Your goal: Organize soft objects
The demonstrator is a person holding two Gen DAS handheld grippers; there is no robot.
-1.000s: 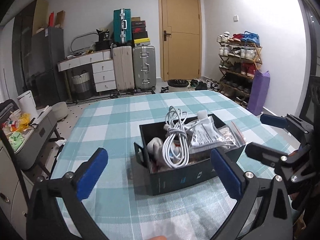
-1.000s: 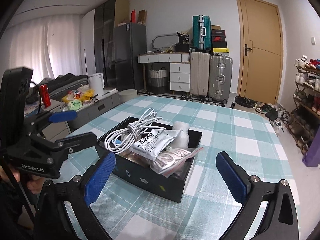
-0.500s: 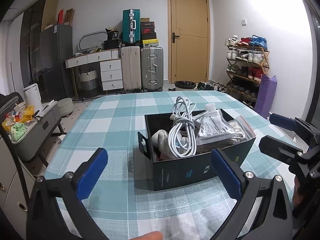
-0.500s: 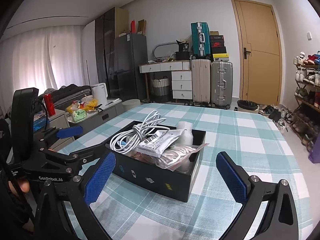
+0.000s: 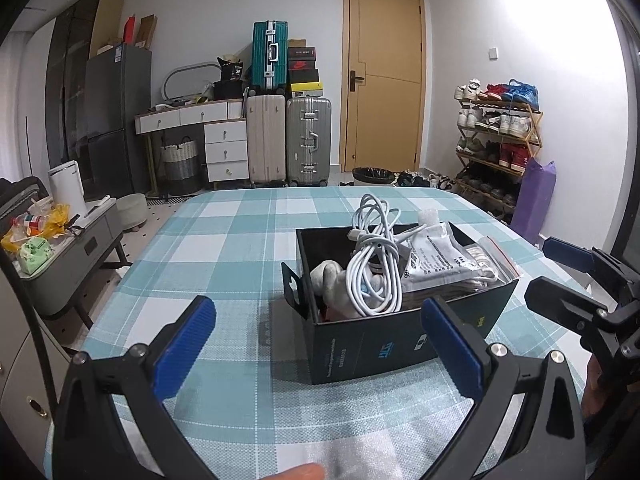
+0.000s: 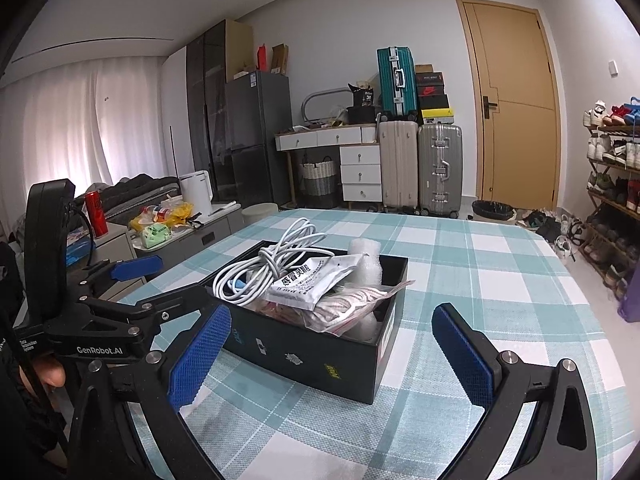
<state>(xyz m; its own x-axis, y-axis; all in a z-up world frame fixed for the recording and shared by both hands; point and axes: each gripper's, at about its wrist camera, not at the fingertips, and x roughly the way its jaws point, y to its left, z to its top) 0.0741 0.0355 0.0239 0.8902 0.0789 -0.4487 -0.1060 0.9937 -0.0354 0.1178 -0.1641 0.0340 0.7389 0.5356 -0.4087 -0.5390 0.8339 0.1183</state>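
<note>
Both cameras have lowered since the earlier frames, so the checked tablecloth [image 5: 240, 240] shows more free room around the black cardboard box [image 6: 320, 354]. Left gripper [image 5: 316, 344] and right gripper [image 6: 332, 354] stand wide open, holding nothing, near its front edges. Inside lie a coiled white cable [image 5: 374, 280] and crinkled plastic packets [image 6: 308, 280].

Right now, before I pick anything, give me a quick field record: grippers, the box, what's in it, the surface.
left gripper: open, empty, short of the box
right gripper: open, empty, short of the box
box: black, open top, on the table
white cable: coiled bundle, topmost, sticking above the rim
printed white pouch: lying beside the cable
clear zip bag: overhangs one wall
bubble wrap roll: upright at the far wall
table: teal and white checked cloth
</note>
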